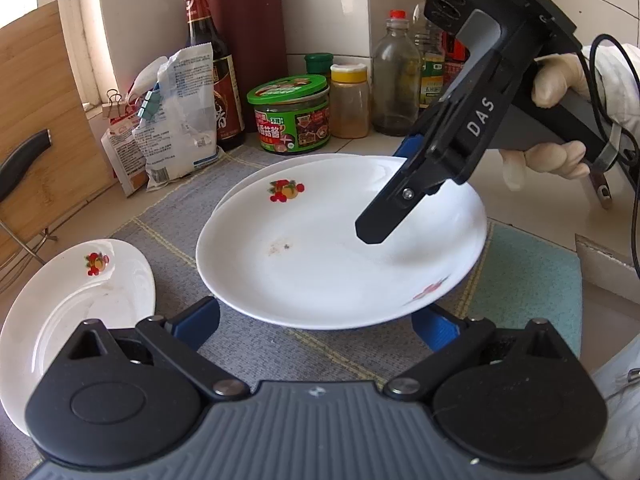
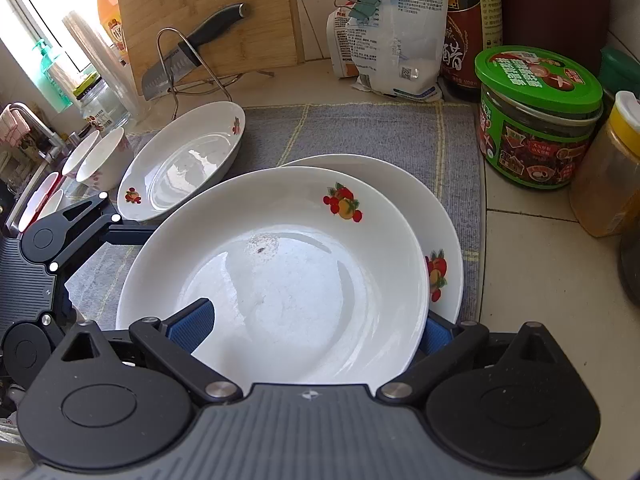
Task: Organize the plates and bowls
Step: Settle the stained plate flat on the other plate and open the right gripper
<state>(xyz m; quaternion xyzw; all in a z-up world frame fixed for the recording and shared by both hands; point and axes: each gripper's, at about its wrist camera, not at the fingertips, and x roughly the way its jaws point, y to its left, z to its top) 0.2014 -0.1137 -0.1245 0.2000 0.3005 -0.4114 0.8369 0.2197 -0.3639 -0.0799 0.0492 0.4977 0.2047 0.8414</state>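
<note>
Your right claw (image 2: 308, 324) pinches the top plate (image 2: 280, 276) by its rim above the lower plate (image 2: 448, 240); your left claw (image 1: 316, 320) waits released beneath. Tilt, and it slides off and chips

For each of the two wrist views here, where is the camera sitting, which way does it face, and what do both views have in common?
Left wrist: sits on the left gripper, facing the tiled back wall over the top plate; shows its own blue fingers, the right gripper and a gloved hand.
Right wrist: sits on the right gripper, facing the window-side cutting board; shows its own fingers straddling the top plate's rim, plus the left gripper at the left edge.
Shared: top plate, lower plate, oval dish, green-lidded jar.
</note>
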